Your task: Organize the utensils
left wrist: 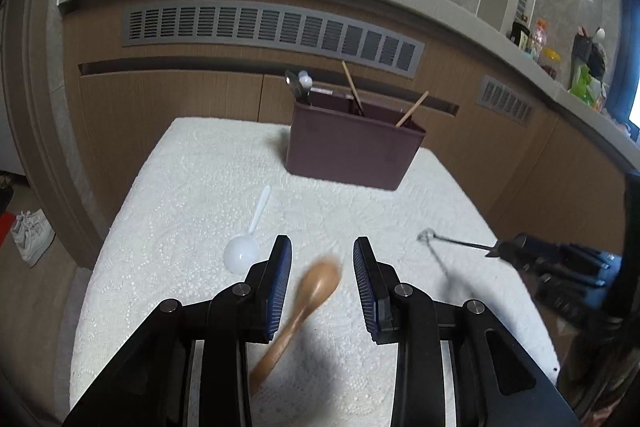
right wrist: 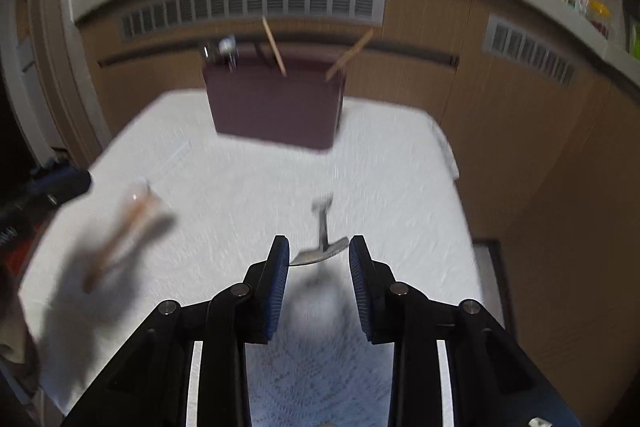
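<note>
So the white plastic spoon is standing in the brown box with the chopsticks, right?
No. The left wrist view shows the white plastic spoon lying on the white tablecloth, apart from the brown box, which does hold the chopsticks.

A brown holder [left wrist: 352,151] is seen standing upright at the table's far edge, with two chopsticks [left wrist: 352,87] and a metal utensil [left wrist: 298,87] leaning out of it. A white spoon [left wrist: 246,247] is lying flat, handle toward the holder. A wooden spoon [left wrist: 308,299], blurred, is shown tilted, bowl forward. A metal utensil [right wrist: 320,243], blurred, is seen nearer.
</note>
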The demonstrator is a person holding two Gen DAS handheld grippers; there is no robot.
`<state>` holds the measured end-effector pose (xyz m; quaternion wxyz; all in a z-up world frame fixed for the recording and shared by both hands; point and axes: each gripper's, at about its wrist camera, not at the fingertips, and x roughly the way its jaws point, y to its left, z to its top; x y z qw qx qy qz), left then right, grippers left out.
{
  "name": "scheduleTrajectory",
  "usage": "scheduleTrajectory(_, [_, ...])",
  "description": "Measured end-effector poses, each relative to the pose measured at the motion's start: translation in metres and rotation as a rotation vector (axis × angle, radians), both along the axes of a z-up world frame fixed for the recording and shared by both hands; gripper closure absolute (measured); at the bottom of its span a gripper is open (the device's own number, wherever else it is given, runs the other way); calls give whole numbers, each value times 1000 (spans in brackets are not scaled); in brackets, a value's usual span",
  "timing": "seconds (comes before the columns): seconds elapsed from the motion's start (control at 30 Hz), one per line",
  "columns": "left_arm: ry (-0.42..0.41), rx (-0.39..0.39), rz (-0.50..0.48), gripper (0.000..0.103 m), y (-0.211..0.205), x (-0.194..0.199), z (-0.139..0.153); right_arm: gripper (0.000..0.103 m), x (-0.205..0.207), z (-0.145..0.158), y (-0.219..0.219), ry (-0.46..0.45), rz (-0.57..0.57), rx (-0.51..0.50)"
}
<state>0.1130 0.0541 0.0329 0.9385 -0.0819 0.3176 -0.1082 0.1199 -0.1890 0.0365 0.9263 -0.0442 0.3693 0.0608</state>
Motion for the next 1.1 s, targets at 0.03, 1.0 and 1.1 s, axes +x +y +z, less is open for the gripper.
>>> scheduleTrajectory(0.03, [-9,2,-3,70,-1,-1,4,92,-1,10,-2,-29,7,7])
scheduleTrajectory(1.0, [251,274,-152,71,-43,63,-73,48,1,-77,-61,384,75,121])
scheduleTrajectory(1.1, [237,225,-135,71,-41,61,-69,48,-4,-83,-63,406,45,208])
